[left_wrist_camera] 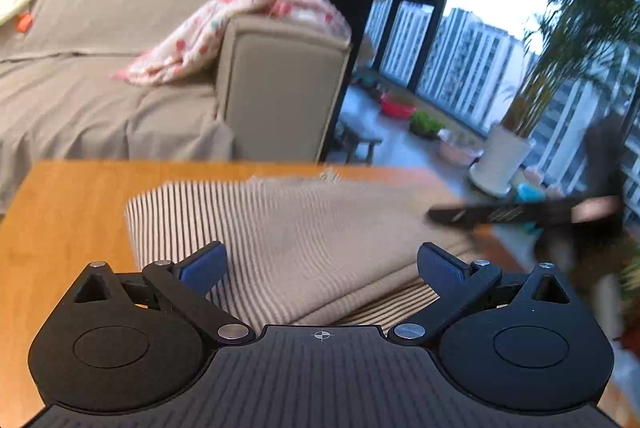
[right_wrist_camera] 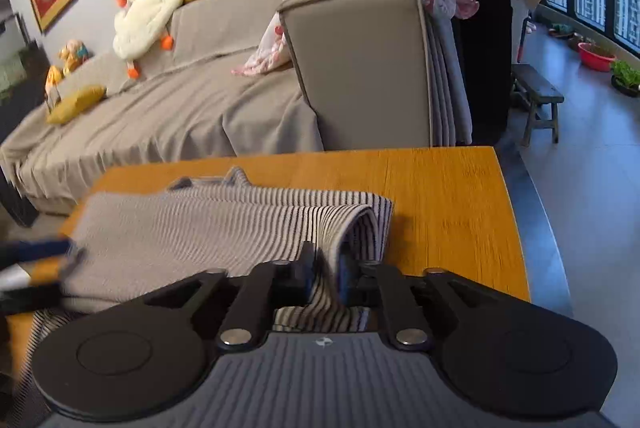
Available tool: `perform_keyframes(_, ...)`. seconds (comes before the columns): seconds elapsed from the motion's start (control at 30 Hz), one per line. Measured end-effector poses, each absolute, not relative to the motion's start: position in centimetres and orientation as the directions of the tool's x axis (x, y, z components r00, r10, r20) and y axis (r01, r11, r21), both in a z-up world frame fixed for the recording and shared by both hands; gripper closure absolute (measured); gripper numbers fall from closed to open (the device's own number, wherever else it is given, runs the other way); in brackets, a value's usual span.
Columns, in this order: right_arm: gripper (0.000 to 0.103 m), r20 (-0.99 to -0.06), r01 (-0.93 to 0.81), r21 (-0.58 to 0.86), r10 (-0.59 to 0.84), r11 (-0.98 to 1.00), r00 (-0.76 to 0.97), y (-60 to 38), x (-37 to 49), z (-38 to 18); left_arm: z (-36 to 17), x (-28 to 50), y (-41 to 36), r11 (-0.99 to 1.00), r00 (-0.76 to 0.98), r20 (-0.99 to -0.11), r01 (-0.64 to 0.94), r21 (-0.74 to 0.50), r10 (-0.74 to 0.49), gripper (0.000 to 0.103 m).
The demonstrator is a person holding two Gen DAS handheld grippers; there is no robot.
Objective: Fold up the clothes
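Garment: striped top [right_wrist_camera: 192, 228] lies half-folded on the wooden surface [right_wrist_camera: 448, 195], ready for another fold.
Right tongs [right_wrist_camera: 326, 278]: pinching its near edge to lift it.
Left tongs [left_wrist_camera: 320, 268]: spread wide above the cloth, holding nothing.

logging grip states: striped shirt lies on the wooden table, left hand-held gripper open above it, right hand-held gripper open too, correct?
Not quite. The right hand-held gripper is shut on the striped shirt, as the right wrist view shows. The rest holds: the shirt lies on the wooden table and the left hand-held gripper is open above it.

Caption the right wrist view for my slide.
Right hand-held gripper shut on striped garment, partly folded on wooden table.
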State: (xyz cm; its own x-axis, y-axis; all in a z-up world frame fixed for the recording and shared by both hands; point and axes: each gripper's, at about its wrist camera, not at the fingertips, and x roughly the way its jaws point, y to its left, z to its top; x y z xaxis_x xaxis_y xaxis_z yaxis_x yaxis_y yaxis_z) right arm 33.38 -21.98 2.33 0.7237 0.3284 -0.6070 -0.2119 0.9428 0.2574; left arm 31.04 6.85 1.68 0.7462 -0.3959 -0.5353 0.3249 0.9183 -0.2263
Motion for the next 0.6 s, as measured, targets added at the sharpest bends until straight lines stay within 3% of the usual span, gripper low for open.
perform_keyframes(0.03, 0.011, -0.567, -0.213, 0.255, 0.324, 0.943, 0.757, -22.1, 32.6, 3.1, 1.1, 31.3, 6.8, 0.920, 0.745, -0.540, 0.327, -0.218, -0.392, 0.000)
perform_keyframes(0.07, 0.003, -0.520, -0.216, 0.249, 0.318, 0.944, 0.793, -22.2, 31.8, 3.8, 0.7, 31.3, 6.7, 0.921, 0.746, -0.541, 0.332, -0.205, -0.389, 0.000)
perform_keyframes(0.17, 0.000, -0.394, -0.285, 0.234, 0.359, 0.929, 0.846, -21.2, 30.1, 5.9, 0.0, 31.1, 6.2, 0.925, 0.752, -0.544, 0.343, -0.162, -0.374, 0.000)
perform_keyframes(0.23, 0.000, -0.351, -0.336, 0.298, 0.429, 0.894, 0.832, -20.4, 29.9, 6.3, -0.1, 30.9, 6.1, 0.925, 0.748, -0.549, 0.346, -0.155, -0.372, 0.000)
perform_keyframes(0.33, 0.000, -0.413, -0.326, 0.431, 0.505, 0.842, 0.758, -19.4, 31.9, 4.3, -0.3, 31.0, 6.3, 0.923, 0.743, -0.552, 0.349, -0.162, -0.378, 0.000)
perform_keyframes(0.4, 0.000, -0.499, -0.221, 0.475, 0.468, 0.852, 0.729, -19.3, 33.5, 1.3, -0.4, 31.0, 6.4, 0.921, 0.742, -0.551, 0.352, -0.165, -0.382, 0.000)
perform_keyframes(0.6, 0.000, -0.488, -0.235, 0.471, 0.473, 0.850, 0.734, -19.8, 29.8, 0.3, -0.4, 29.6, 6.0, 0.920, 0.734, -0.564, 0.368, -0.138, -0.378, 0.000)
